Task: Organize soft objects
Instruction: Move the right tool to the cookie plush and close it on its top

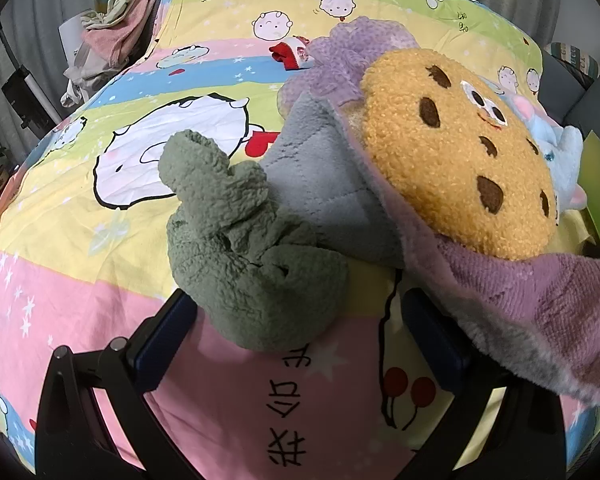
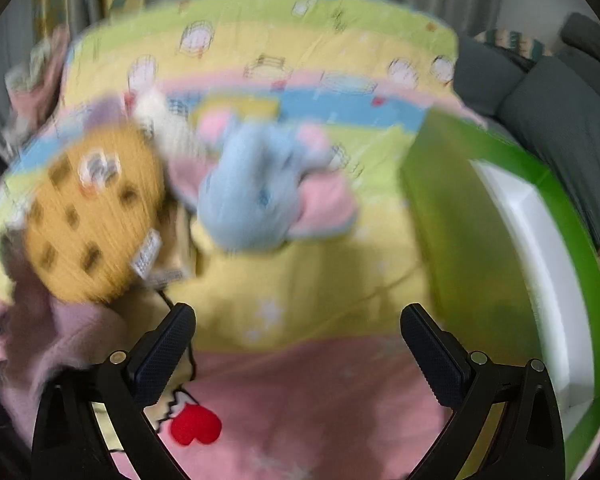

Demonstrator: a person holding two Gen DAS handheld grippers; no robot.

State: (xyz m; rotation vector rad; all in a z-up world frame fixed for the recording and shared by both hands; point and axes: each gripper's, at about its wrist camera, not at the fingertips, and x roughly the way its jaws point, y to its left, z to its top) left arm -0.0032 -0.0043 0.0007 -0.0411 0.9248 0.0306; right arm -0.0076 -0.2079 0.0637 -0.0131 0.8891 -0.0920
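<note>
- Green fleece cloth lies crumpled just ahead of the left gripper, with open bedsheet to its left as far as the bed's curved edge.
- On its right the cloth touches a grey-and-lilac blanket, which carries a round cookie plush; a blue plush toy sits just beyond the cookie, and a small red-and-white item lies farther back.
- In the blurred right wrist view a green-rimmed box with a white inside stands at the right side of the bed, near the blue toy; bare sheet lies between them.
- Cartoon-print sheet in pink, yellow, blue and green stripes covers the bed; a heap of clothes sits beyond its far left corner, against grey curtains.
- Left gripper: jaws spread wide, the cloth's near end lying between the fingertips, not pinched.
- Right gripper: jaws wide apart over bare sheet, holding nothing.
</note>
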